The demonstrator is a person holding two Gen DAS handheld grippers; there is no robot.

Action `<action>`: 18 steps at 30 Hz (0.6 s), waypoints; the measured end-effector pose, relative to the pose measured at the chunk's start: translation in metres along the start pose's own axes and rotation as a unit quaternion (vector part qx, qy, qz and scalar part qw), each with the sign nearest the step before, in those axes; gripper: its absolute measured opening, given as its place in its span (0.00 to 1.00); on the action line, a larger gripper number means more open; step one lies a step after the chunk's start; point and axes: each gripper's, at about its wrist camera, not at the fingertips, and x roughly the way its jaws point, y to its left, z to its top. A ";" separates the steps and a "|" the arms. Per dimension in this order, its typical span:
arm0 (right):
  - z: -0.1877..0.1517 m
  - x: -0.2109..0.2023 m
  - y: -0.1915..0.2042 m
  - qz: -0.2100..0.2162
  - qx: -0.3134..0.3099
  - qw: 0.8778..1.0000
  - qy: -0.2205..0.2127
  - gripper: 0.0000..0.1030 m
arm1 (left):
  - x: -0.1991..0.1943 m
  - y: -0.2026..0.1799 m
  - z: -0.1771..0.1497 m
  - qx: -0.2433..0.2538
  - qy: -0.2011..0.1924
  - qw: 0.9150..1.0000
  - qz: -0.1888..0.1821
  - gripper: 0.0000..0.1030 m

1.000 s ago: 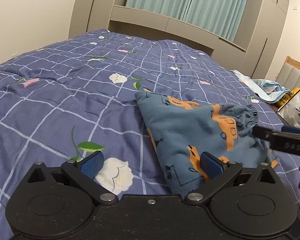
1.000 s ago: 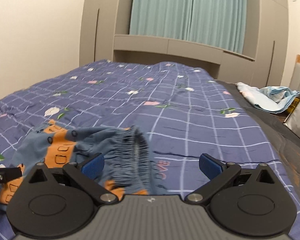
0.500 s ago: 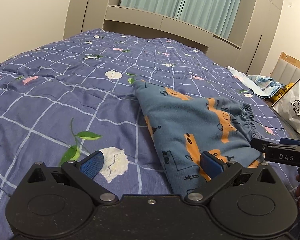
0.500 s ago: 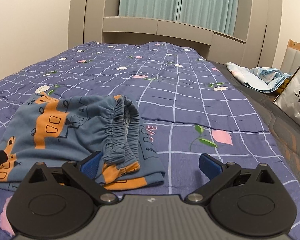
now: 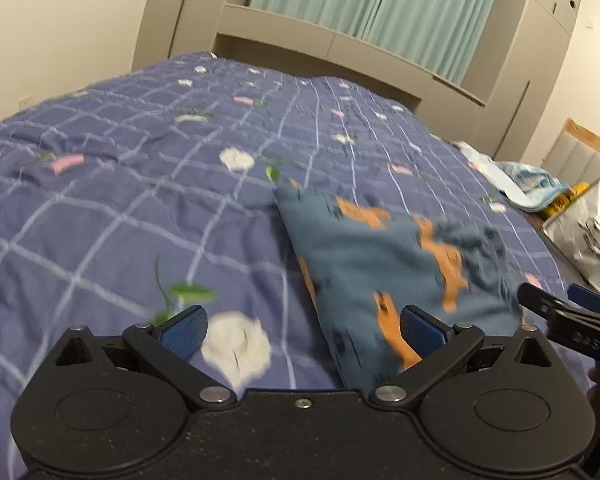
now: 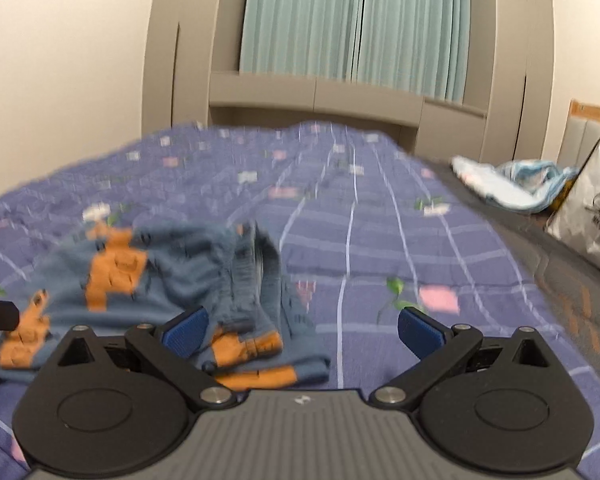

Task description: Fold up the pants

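Note:
Small blue pants (image 5: 384, 268) with orange prints lie folded in a bundle on the purple checked bedspread (image 5: 140, 200). In the right wrist view the pants (image 6: 172, 272) lie left of centre, the elastic waistband on their right side. My left gripper (image 5: 302, 328) is open and empty, its right finger over the pants' near edge. My right gripper (image 6: 302, 328) is open and empty, its left finger over the pants' lower edge. The right gripper also shows at the right edge of the left wrist view (image 5: 564, 308). Both views are blurred.
A light blue cloth heap (image 6: 512, 184) and a silver bag (image 6: 592, 216) sit at the bed's right side. A grey headboard shelf (image 6: 320, 96) and teal curtains (image 6: 356, 24) stand behind the bed. A cream wall (image 5: 60, 32) is on the left.
Both grippers have pulled back and tilted up slightly, open throughout. The pants have settled on the bed, lying as they did half a second ago.

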 end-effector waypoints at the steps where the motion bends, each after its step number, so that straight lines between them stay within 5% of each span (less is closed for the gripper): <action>1: 0.004 0.001 0.000 0.000 -0.003 1.000 -0.007 1.00 | 0.002 0.001 0.005 0.002 -0.006 1.000 0.002 0.99; 9: 0.039 0.046 0.009 -0.014 -0.032 0.999 -0.019 1.00 | 0.048 -0.008 0.049 0.027 -0.044 0.998 0.026 0.99; 18: 0.026 0.087 0.005 -0.031 -0.045 0.998 0.028 1.00 | 0.092 0.010 0.042 -0.020 0.001 0.999 0.044 1.00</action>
